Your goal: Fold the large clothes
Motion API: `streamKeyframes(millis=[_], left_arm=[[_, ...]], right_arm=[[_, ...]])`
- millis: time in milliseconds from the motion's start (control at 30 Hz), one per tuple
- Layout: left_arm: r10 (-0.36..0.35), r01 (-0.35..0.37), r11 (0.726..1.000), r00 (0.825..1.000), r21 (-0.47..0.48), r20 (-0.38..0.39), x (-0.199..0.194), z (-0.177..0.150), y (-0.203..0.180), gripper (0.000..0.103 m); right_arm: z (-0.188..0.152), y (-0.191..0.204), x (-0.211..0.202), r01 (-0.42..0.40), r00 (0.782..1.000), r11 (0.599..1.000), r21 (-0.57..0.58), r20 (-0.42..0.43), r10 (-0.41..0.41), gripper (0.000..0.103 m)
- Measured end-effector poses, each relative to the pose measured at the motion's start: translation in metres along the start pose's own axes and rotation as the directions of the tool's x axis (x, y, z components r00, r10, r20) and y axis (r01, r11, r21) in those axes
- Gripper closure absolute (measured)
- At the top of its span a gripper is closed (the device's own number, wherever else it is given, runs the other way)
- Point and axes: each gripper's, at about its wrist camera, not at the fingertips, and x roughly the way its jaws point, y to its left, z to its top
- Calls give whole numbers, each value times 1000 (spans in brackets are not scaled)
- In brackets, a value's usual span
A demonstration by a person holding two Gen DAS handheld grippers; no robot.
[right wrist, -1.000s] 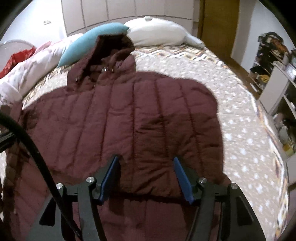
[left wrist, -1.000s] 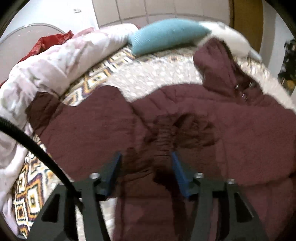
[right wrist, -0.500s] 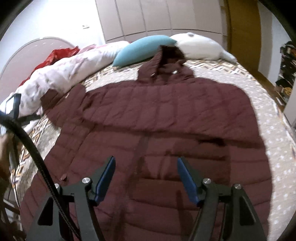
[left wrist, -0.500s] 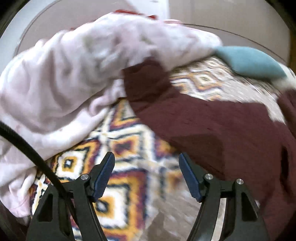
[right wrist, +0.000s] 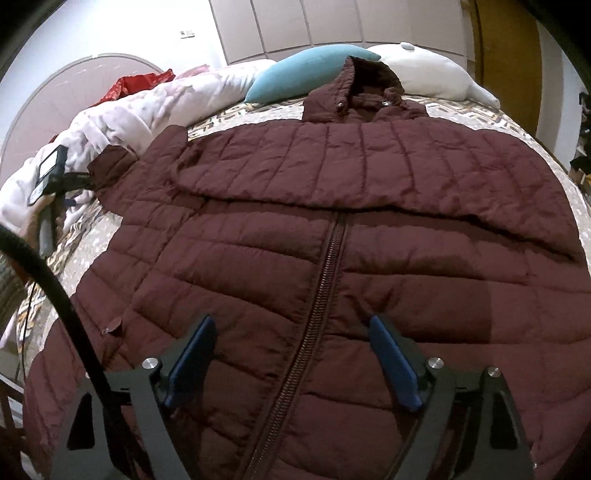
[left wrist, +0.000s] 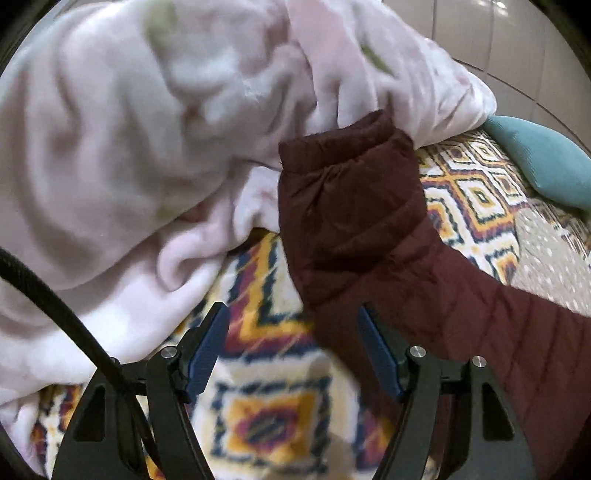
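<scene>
Left wrist view puts the maroon jacket's sleeve cuff [left wrist: 347,184] just ahead and right of the left gripper [left wrist: 293,347], jaws apart, sleeve running back rightward, while the right gripper [right wrist: 291,354] hangs spread over the zipper [right wrist: 325,295].

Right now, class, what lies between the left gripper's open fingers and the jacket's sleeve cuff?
In the left wrist view, only patterned bedspread lies between the left gripper and the sleeve cuff; nothing else intervenes.

Home bedroom, patterned bed [right wrist: 495,122], teal pillow [right wrist: 310,70], white pillow [right wrist: 428,74], pink blanket [left wrist: 147,147], wardrobe doors [right wrist: 295,26]
</scene>
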Motion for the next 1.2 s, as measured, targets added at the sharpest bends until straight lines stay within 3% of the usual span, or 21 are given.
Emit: streamKeyframes(millis=[300, 333, 367, 400, 467, 600, 733, 867, 967, 1133, 1200], left_arm=[[1, -1, 1000, 1000, -3, -12, 43, 16, -14, 33], [-9, 9, 1000, 1000, -8, -23, 47, 16, -15, 44], [-32, 31, 999, 999, -12, -30, 48, 16, -15, 66], [-45, 45, 999, 998, -15, -38, 47, 15, -17, 70], [-15, 16, 1000, 1000, 20, -20, 38, 14, -26, 93], [16, -18, 997, 999, 71, 31, 7, 12, -43, 95], [-65, 56, 993, 994, 102, 89, -50, 8, -60, 96], [-192, 166, 969, 972, 185, 133, -116, -6, -92, 96], [-311, 272, 930, 941, 249, 133, -166, -26, -125, 96], [-490, 433, 829, 867, 354, 89, -231, -77, -188, 96], [-524, 461, 791, 850, 401, 56, -246, -105, -212, 96]], right_arm=[[-1, 8, 4, 25, 1000, 999, -38, -3, -26, 7], [-1, 9, 4, 26, 1000, 999, -39, -4, -26, 7], [-1, 9, 5, 26, 1000, 999, -39, -4, -27, 7], [-1, 9, 5, 25, 1000, 999, -39, -4, -26, 7], [0, 9, 5, 22, 1000, 999, -38, -4, -22, 6], [0, 7, 5, 17, 1000, 999, -35, -2, -17, 6], [-1, 6, 5, 8, 1000, 1000, -30, 1, -8, 6], [-1, 4, 4, -7, 1000, 1000, -19, 5, 7, 6], [-1, 2, 2, -24, 1000, 1000, -6, 10, 24, 6], [-1, -11, -11, -53, 996, 996, 72, 69, 48, 15], [-1, -27, -22, -55, 993, 986, 157, 110, 37, 16]])
